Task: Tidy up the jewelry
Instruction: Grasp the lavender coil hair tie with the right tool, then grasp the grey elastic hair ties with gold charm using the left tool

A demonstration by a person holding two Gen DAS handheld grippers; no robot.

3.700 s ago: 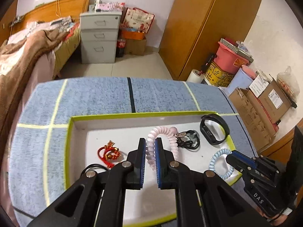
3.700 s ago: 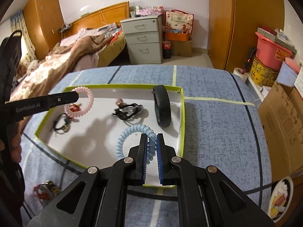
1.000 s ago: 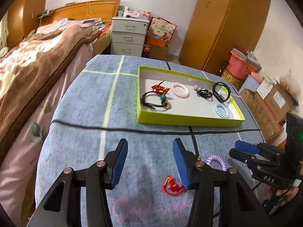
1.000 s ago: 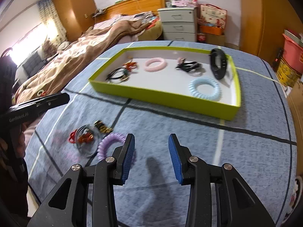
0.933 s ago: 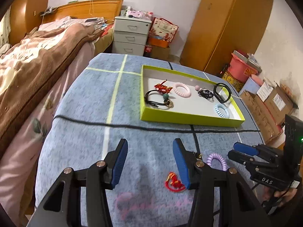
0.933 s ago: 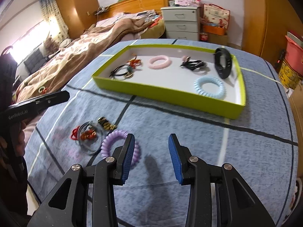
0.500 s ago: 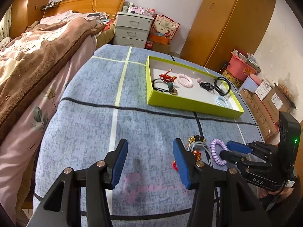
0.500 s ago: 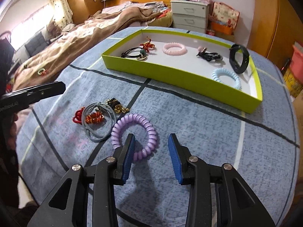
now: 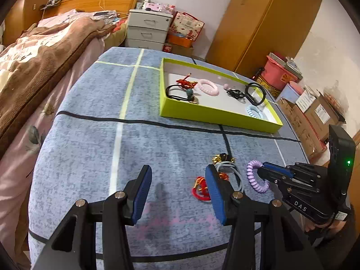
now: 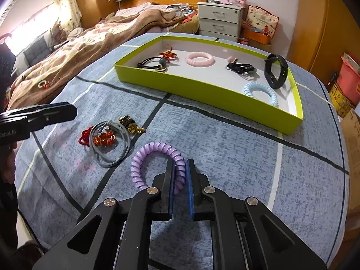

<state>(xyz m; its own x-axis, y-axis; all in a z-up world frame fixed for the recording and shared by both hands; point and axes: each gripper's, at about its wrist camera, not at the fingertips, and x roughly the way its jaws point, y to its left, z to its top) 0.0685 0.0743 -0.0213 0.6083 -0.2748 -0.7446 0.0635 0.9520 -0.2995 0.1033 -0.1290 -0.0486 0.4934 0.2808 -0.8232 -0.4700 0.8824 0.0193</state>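
R claw (image 10: 179,171) clamped on ribbed purple coil hair tie (image 10: 155,155), lying on fuzzy blue worktop (image 10: 236,157). L claw (image 9: 177,182) spread wide, holding nothing; green rectangular tray (image 10: 202,90) beyond.

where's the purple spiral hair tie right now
The purple spiral hair tie is low and centre in the right wrist view, clamped in the right gripper on the blue checked tablecloth, just right of the grey elastic loops.
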